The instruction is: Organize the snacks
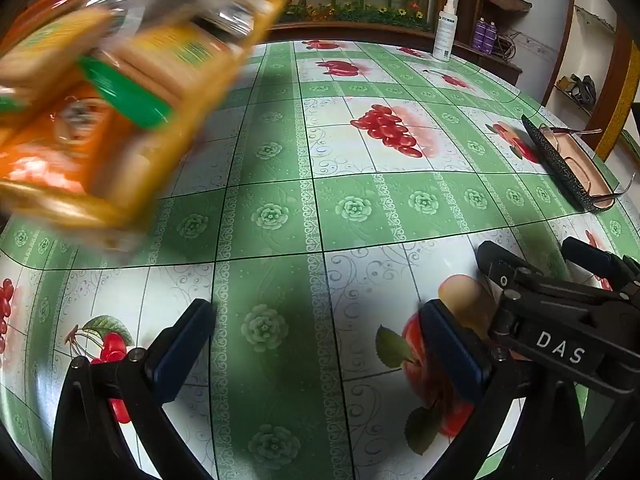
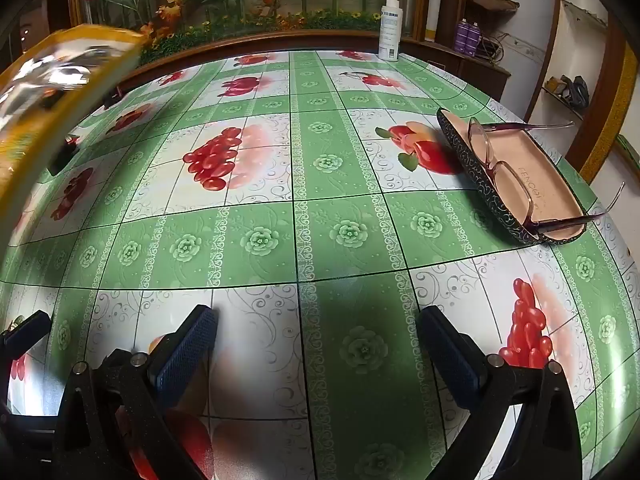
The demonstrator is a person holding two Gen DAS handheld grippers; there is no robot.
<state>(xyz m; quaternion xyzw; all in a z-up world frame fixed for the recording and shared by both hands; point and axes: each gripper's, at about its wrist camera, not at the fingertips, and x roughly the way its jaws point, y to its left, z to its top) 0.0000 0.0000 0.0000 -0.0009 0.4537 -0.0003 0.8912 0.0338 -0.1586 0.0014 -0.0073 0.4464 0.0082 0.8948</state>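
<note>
An orange and yellow biscuit pack [image 1: 108, 92] is blurred in the upper left of the left wrist view, in the air above the table and free of both grippers. Its edge shows at the upper left of the right wrist view [image 2: 60, 92]. My left gripper [image 1: 316, 344] is open and empty, low over the tablecloth. My right gripper [image 2: 318, 344] is open and empty too. It appears at the right edge of the left wrist view [image 1: 560, 272], close beside the left one.
The table [image 2: 320, 240] has a green fruit-print cloth. An open glasses case with glasses [image 2: 516, 176] lies at the right, near the table edge. A white spray bottle [image 2: 389, 26] stands at the far edge. Shelves and a planter lie beyond.
</note>
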